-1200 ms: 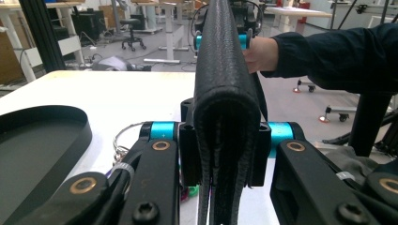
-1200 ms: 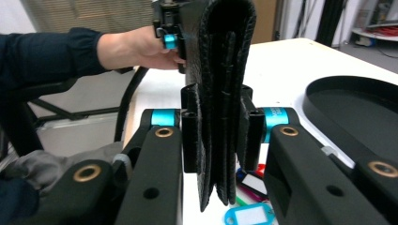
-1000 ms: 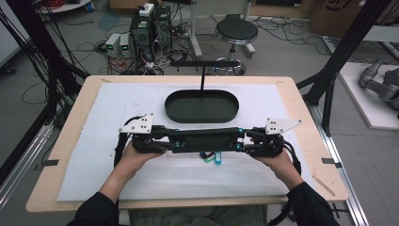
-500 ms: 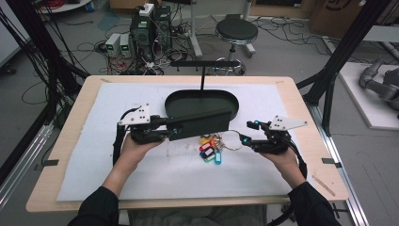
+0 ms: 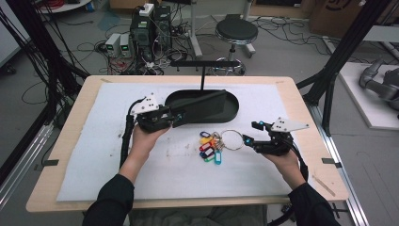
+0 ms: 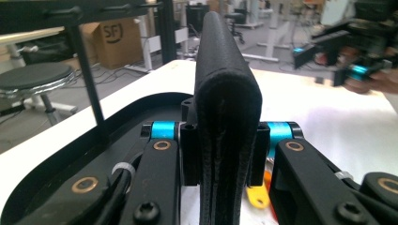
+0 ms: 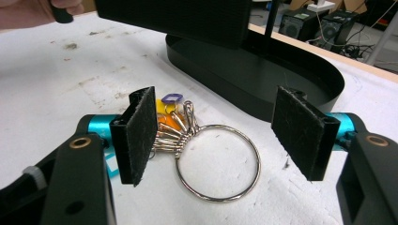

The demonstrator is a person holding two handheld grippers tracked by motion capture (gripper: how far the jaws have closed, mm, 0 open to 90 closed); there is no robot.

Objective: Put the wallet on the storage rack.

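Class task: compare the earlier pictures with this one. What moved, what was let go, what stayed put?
The right tongs let go of the black flat piece, opened and drew right; the left tongs still clamp it, swung back over the oval tray. That uncovered the key ring with coloured tags. Tray and white mat stayed.

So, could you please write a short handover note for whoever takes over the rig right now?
Left gripper: jaws shut on nothing, tips over the near rim of the black oval tray.
Right gripper: jaws open, low around the key ring, not touching it.
Key ring with coloured tags lies on the white mat, in front of the tray.
Done: nothing gripped.
Left, probably: close on the ring and hang it on the tray's T-stand.
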